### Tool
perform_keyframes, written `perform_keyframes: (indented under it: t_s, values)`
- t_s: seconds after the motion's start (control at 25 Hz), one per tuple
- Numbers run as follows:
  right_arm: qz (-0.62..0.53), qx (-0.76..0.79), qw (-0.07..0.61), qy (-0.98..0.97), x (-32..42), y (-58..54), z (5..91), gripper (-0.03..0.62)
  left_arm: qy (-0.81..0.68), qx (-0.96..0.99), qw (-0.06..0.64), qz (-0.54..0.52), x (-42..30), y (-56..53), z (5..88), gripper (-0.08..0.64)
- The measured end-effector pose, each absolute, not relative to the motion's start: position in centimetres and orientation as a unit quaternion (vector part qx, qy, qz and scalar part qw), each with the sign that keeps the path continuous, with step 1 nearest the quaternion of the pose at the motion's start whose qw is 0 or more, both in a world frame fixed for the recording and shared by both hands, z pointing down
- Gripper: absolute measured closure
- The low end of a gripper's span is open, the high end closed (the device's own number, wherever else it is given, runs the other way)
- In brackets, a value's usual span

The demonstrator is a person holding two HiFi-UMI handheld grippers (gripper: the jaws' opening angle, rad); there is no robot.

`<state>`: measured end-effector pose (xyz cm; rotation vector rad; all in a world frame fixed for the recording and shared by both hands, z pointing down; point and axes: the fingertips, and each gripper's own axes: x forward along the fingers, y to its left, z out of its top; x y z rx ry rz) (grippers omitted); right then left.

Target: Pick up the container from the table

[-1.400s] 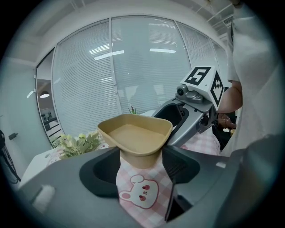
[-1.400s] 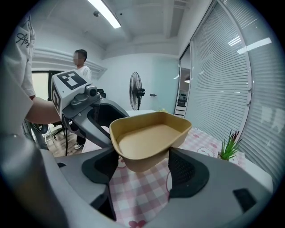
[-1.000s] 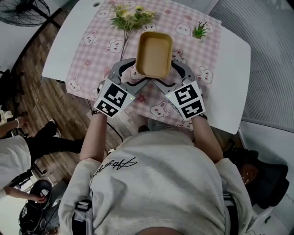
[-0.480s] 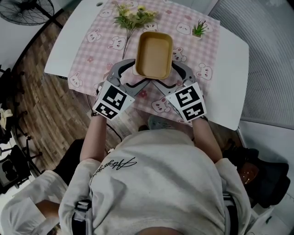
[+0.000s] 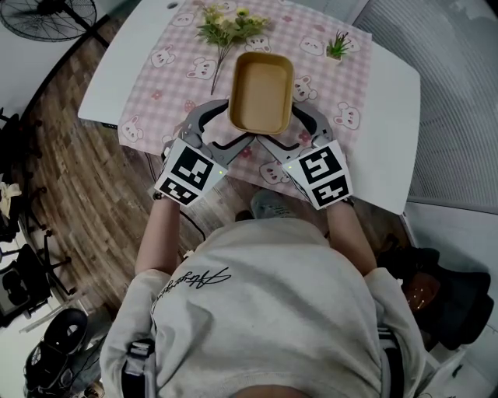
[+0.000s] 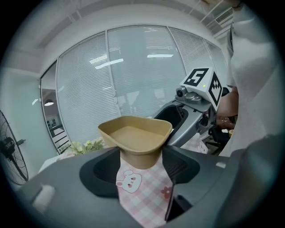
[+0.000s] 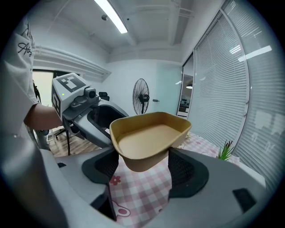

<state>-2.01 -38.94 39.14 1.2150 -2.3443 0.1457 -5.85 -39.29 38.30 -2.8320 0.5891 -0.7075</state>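
Tan container (image 5: 261, 92) is hanging above the desk (image 5: 393, 109), left tongs (image 6: 141, 167) and right tongs (image 7: 141, 171) clenching it; uneven pulling risks tipping it.

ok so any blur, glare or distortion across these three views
head view: evenly lit, sharp, tan rectangular paper container crisp; left gripper view: heavy fisheye, black corners, lamp reflections on the glass wall with blinds; right gripper view: same fisheye, bright ceiling strip light, no blur

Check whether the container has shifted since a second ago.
Yes, slightly. The container has drawn back from the flowers beyond it: in the head view the gap between them has widened.
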Motion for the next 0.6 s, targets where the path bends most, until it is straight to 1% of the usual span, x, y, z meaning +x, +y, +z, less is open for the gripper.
perform_keyframes:
  t_s: [0.6]
  values:
    - [0.044,0.452,0.238,-0.859,-2.3,-37.8,37.1,0.245,0.198,-0.948,0.097,-0.231,-6.2,-38.1,36.3,0.267]
